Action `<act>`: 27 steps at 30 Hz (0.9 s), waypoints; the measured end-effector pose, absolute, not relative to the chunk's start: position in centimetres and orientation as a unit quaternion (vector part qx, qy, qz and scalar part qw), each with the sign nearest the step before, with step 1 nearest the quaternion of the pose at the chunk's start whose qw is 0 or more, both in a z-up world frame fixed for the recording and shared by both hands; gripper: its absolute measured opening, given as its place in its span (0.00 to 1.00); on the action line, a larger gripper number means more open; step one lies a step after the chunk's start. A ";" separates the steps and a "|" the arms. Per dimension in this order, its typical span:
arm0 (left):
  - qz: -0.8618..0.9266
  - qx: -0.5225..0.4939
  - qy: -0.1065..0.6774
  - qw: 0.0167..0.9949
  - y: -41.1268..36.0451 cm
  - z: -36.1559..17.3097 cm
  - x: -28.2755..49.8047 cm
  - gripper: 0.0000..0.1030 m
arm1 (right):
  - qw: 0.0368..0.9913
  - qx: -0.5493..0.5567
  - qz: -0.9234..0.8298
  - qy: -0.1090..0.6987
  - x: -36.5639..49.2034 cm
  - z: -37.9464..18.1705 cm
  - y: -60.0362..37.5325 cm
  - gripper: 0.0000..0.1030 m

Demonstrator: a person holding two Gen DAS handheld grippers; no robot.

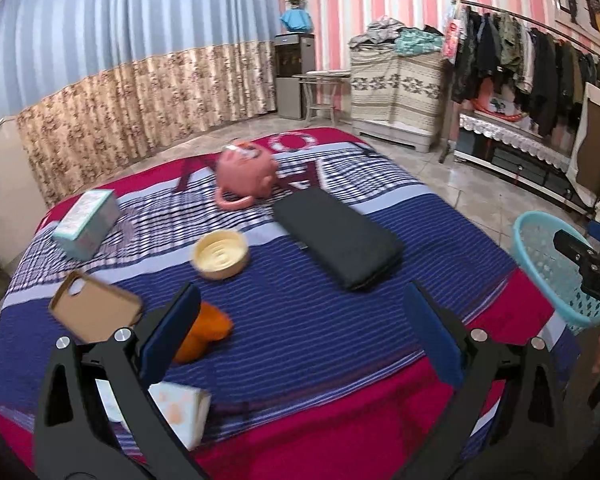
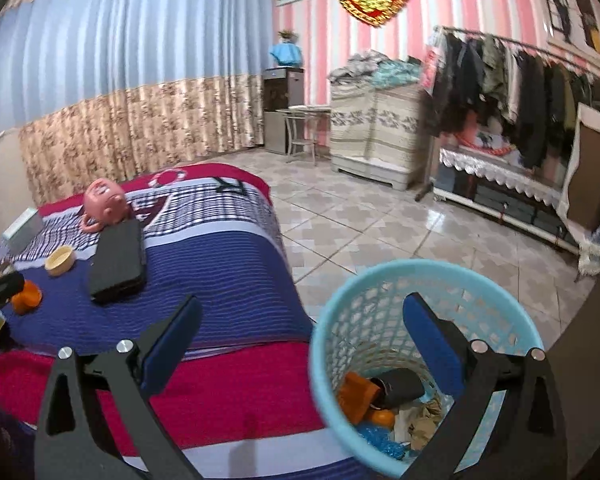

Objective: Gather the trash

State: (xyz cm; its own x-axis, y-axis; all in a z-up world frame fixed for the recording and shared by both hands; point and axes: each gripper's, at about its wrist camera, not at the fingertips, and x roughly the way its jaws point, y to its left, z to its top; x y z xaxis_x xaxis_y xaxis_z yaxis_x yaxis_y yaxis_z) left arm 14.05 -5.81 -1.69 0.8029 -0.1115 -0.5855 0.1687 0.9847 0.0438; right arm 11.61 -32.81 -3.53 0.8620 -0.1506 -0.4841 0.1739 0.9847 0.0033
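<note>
Beside the bed's right edge stands one light blue basket (image 2: 388, 304), and I count inside it one orange piece (image 2: 356, 396), one dark cup-like thing (image 2: 400, 388), some blue scraps (image 2: 380, 444) and crumpled tan paper (image 2: 424, 416). My right tool (image 2: 300, 316) hangs above its rim, released and empty, one finger over the basket, the other over the bed (image 1: 300, 320). On the striped blanket I count six loose things near my left tool (image 1: 302, 304), which is also spread wide and empty: one orange object (image 1: 208, 332) just beside its left finger, one tan phone case (image 1: 96, 308), one patterned packet (image 1: 180, 412) nearest, one cream bowl (image 1: 220, 254), one pale green box (image 1: 86, 224) to the left, one pink pig toy (image 1: 246, 174) far. One dark flat case (image 1: 336, 236) lies mid-bed.
</note>
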 end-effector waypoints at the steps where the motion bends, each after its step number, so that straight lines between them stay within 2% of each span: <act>1: -0.070 0.045 0.304 0.949 -5.3 -1.7 13.9 0.95 | 0.965 0.020 -0.080 0.249 11.5 -3.6 -32.2 0.96; 18: -0.012 0.049 0.312 0.949 5.8 -2.6 11.3 0.95 | 0.970 0.006 -0.029 0.243 10.9 -3.5 -24.2 0.96; 27: 0.020 0.041 0.293 0.955 10.5 -2.1 9.9 0.95 | 0.969 -0.038 -0.009 0.245 9.7 -3.7 -19.2 0.96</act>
State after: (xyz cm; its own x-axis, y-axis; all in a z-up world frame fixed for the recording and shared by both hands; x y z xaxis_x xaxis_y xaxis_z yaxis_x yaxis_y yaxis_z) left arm 9.92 10.46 -2.11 0.8278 0.0626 -0.5576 -0.0144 0.9958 0.0904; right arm 9.71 -19.24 -3.66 0.8797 -0.0362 -0.4742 -0.0010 0.9969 -0.0781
